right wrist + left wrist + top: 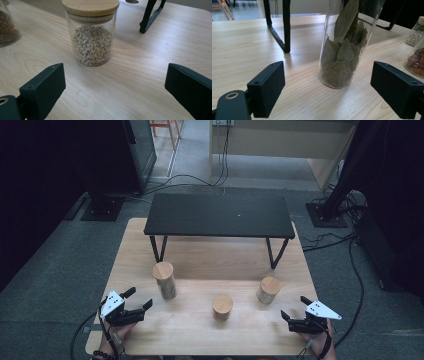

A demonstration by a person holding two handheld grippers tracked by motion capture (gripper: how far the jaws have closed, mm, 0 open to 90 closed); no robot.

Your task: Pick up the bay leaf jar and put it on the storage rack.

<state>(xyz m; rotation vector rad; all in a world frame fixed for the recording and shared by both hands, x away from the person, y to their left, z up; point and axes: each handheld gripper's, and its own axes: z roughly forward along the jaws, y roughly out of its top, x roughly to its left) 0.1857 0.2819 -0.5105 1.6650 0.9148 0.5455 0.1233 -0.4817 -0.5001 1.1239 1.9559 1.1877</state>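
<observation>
The pale wooden worktop (200,330) stands on grey carpet in a dark room, with a low black shelf (218,215) on slanted legs at its far side and cables on the floor beyond. Both tongs rest at the near edge with jaws wide apart and nothing between them. The left tongs (140,299) point at the tall jar of bay leaves (164,280) just ahead, the right tongs (295,307) at the squat jar of pale seeds (268,290), with a third jar (222,307) between the two.

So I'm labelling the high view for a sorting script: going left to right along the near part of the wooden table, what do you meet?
Left gripper with open black jaws → tall glass jar of dried leaves with wooden lid → short wooden-lidded jar → wooden-lidded glass jar of pale seeds → right gripper, jaws open.
</observation>
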